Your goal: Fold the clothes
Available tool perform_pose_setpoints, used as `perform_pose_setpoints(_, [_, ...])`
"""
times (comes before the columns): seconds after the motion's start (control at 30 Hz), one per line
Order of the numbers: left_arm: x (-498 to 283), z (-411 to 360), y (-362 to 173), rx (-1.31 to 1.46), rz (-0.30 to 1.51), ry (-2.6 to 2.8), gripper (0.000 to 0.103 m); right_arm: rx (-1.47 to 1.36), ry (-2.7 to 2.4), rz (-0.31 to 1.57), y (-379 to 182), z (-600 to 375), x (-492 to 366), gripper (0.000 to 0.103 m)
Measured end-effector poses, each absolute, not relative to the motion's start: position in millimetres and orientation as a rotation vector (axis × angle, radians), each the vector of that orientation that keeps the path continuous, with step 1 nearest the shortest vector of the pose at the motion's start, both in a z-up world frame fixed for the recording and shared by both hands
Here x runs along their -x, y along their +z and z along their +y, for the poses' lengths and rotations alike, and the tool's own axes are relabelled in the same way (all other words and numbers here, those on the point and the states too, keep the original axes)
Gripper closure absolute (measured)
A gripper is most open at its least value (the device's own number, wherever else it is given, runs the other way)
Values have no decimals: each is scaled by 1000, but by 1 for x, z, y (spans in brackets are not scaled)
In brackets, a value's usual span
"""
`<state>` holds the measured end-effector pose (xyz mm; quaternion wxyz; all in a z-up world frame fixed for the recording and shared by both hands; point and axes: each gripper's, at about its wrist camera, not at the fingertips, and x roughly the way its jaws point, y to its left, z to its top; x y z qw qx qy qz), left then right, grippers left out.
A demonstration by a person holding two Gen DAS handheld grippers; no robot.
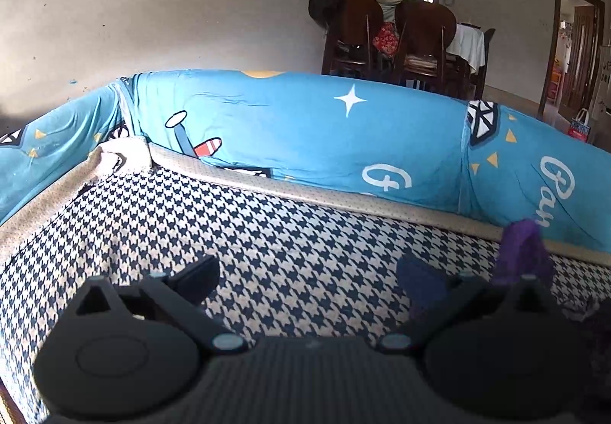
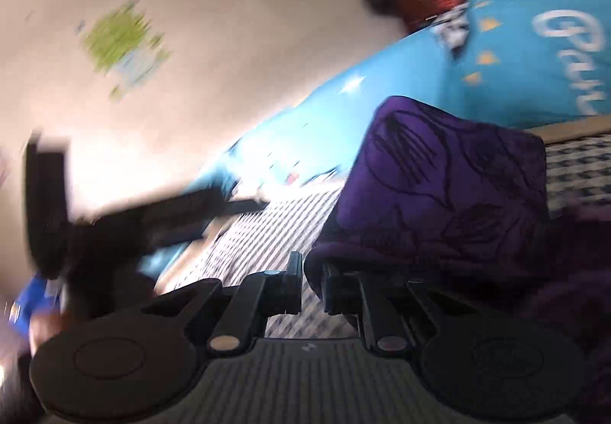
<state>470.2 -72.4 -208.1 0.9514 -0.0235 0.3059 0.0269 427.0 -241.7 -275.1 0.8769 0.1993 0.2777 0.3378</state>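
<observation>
A dark purple garment (image 2: 450, 187) with black line print hangs bunched over the houndstooth sofa seat (image 2: 275, 225). My right gripper (image 2: 313, 286) is shut on the garment's lower edge, and a fold is pinched between the two black fingers. This view is motion-blurred and tilted. In the left wrist view my left gripper (image 1: 309, 282) stands wide open above the seat (image 1: 267, 241), with nothing between its fingers. A bit of the purple garment (image 1: 523, 252) rises just past its right finger. The left gripper's black body (image 2: 114, 225) shows blurred at the left of the right wrist view.
The sofa's backrest wears a blue cartoon cover (image 1: 324, 141), with a beige trim along the seat's back edge. Behind it stand dark wooden chairs piled with clothes (image 1: 382, 23). There is a doorway (image 1: 573, 50) and a red bag (image 1: 578, 128) at the right.
</observation>
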Motion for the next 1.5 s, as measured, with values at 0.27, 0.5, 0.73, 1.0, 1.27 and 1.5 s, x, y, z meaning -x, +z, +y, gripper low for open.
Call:
perform_pose_setpoints(0.27, [-471,-43,-203,110,619,108,0,-94,967,785,-306,-155,-381,75])
perform_pose_setpoints(0.5, [-472,-56,-214,90,660,73,0,-136,876,767,-301,-183,-378,67])
perform_pose_setpoints(0.73, [-474,-84,-225,68,697,17,0,-192,690,690,-282,-236,-386,61])
perform_pose_setpoints(1.0, [-472,-124,-239,1,725,-52,0,-260,468,617,-261,-301,-399,56])
perform_pose_setpoints(1.27, [-467,-162,-257,-51,770,-133,0,-318,226,551,-249,-376,-420,52])
perform_pose_setpoints(1.5, [-463,-188,-267,-99,793,-192,0,-293,94,565,-264,-413,-455,51])
